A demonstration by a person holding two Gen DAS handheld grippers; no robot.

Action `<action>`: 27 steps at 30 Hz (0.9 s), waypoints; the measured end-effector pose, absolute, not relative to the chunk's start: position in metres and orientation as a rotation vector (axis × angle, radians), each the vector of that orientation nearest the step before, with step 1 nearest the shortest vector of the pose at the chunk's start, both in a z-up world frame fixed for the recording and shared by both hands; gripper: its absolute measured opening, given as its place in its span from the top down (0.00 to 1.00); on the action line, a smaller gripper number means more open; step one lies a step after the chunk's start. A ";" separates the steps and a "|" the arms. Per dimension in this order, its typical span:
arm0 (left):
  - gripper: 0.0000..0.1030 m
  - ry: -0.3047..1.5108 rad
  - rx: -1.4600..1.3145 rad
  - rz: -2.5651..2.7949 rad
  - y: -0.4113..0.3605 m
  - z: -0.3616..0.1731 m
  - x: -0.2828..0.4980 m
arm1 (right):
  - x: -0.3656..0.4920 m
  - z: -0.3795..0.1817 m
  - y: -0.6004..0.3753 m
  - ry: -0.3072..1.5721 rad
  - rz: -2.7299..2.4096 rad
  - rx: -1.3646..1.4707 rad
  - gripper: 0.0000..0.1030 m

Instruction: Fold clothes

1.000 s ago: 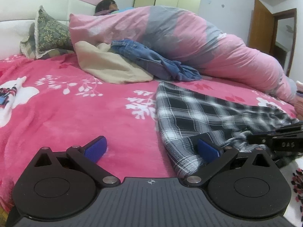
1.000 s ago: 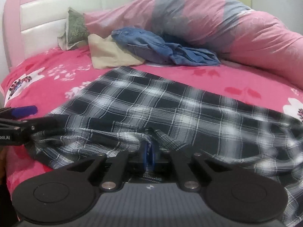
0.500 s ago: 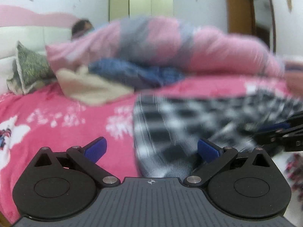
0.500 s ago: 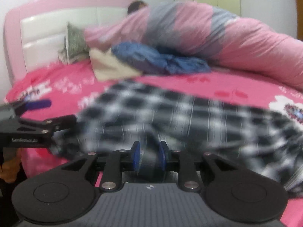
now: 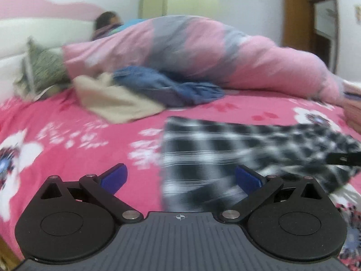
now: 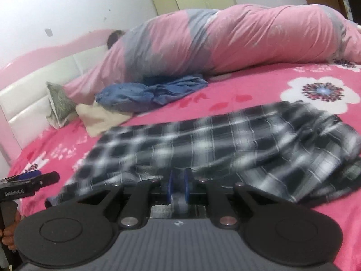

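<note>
A black-and-white plaid garment (image 5: 214, 144) lies spread on the pink flowered bedsheet (image 5: 79, 158). My left gripper (image 5: 180, 178) is open wide just above the sheet, and the garment's left edge lies beneath the space between its blue pads. In the right wrist view the garment (image 6: 225, 140) stretches away from my right gripper (image 6: 178, 187). That gripper's jaws are closing, with a bunch of the near hem between the narrow blue pads. The left gripper (image 6: 33, 178) shows at the far left there, held by a hand (image 6: 9, 237).
Along the back of the bed lies a big pink-and-grey duvet (image 5: 191, 52), with a person's head (image 5: 106, 20) at its left end. Crumpled blue jeans (image 5: 162, 88), a beige cloth (image 5: 117, 103) and a green pillow (image 5: 42, 67) sit in front of it. At the far right is a wooden door (image 5: 297, 15).
My right gripper moved sideways and rolled while keeping the plaid hem; its pads widened briefly, then narrowed again. My left gripper rose a little and stayed open.
</note>
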State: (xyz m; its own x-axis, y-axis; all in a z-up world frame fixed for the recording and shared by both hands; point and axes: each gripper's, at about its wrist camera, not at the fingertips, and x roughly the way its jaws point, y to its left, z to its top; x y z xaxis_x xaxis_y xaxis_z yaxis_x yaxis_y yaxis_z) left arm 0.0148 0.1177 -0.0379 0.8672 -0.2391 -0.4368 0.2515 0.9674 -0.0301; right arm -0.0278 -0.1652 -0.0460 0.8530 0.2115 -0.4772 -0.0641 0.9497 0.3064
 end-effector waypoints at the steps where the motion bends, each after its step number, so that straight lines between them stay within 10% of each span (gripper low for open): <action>1: 0.00 0.462 0.046 -0.274 0.108 -0.040 0.016 | -0.026 -0.049 -0.167 0.535 0.138 0.282 0.89; 27: 0.00 0.545 0.203 -0.284 0.047 -0.062 0.035 | -0.045 -0.066 -0.321 0.478 -0.301 0.450 0.89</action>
State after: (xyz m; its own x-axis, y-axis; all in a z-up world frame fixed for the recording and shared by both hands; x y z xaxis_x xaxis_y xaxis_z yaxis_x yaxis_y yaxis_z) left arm 0.0345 0.0469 -0.0621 0.8180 -0.2110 -0.5352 0.3178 0.9412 0.1147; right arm -0.0454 -0.3209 -0.0662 0.8472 -0.1726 -0.5024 0.3784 0.8599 0.3427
